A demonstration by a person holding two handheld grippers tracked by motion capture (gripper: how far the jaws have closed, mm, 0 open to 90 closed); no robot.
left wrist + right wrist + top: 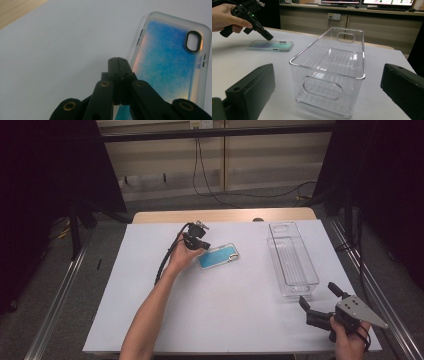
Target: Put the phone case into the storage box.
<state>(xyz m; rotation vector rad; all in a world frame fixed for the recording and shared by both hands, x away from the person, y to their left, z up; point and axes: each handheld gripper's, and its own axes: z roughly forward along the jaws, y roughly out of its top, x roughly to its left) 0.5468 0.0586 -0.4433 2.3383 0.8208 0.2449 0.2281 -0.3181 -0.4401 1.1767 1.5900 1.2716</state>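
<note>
Bright even overhead light, dark edges, soft close-up blur

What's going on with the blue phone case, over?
Left tool shut, tip at the edge of the phone case, nothing gripped. Right tool open, by the clear bin. Case flat on the table. Nothing in the way.

In the left gripper view the phone case [170, 65] is cut off at the right and bottom edges, and its near end sits hidden behind the left tongs [117, 60] (jaws pressed together, nothing between them), so whether the tips touch the case can't be told. In the high view the hand covers most of those tongs, and the case's details are too small to read. In the right gripper view the right tongs [332, 87] are cut off at the bottom and side edges, w/ only the two wide-apart jaw blocks showing. The clear bin [329, 70] hides part of the table [237, 60] behind its walls.
</note>
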